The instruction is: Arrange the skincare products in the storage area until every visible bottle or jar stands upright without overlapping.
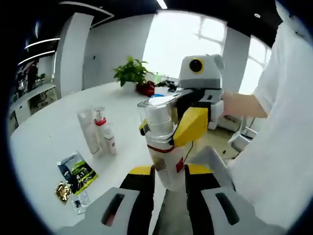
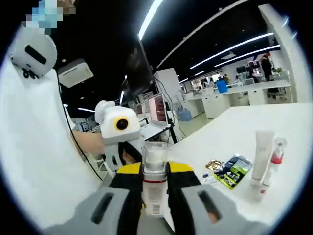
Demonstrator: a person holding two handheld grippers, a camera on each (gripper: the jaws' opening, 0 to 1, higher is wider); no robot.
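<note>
Both grippers grasp one white bottle [image 1: 161,142] with a clear cap, held in the air off the white surface [image 1: 54,132] — left gripper [image 1: 168,178] clenched on its lower body, right gripper [image 2: 155,186] on its red-banded neck. On the surface stand a white tube [image 2: 260,152] and a red-collared pump bottle [image 2: 275,159], just beside each other — a dark green sachet [image 1: 77,171] lies near. Label writing is unreadable

Left claw [image 1: 169,177] clamped, right claw [image 2: 154,182] clamped
</note>
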